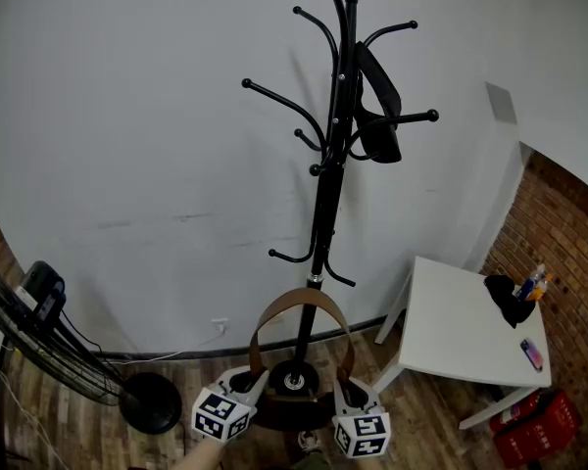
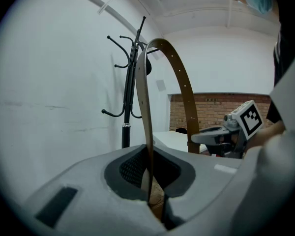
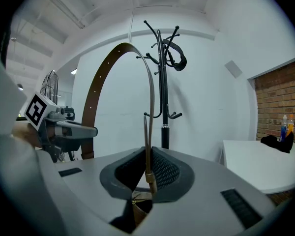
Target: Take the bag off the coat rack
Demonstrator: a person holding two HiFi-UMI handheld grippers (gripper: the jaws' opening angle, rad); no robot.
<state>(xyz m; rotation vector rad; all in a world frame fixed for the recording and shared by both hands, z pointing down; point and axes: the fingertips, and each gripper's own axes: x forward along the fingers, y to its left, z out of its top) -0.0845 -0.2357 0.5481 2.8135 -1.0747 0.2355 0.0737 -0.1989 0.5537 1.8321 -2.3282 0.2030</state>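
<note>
and there it was: the bag (image 1: 279, 421) hung clear of the coat rack (image 1: 325, 213), low down in front of the rack's base, carried by the left tool (image 1: 251, 380) and the right tool (image 1: 346, 388) together. its brown strap (image 1: 299, 297) arched up in a loop from one tool to the other, and the rack's pole showed through the loop. the left tool was closed tight on the strap's left end, the leather running edge-on between its pads in the left gripper view. the right tool was pinched shut on the other end, around a brass fitting (image 3: 148, 173), with a bit of the bag's zip (image 3: 137, 199) showing under the jaws. up on the rack a black item (image 1: 377, 116) hung over an upper hook. the rack stood on the wooden floor (image 1: 426, 424) against the white wall (image 1: 127, 164). off to the right was the white bench (image 1: 451, 341), with a black bundle (image 1: 508, 298) and small bottles (image 1: 535, 282) at its far right corner and a small flat thing (image 1: 531, 353) by its right edge. a red crate (image 1: 537, 429) sat on the floor beneath it
</note>
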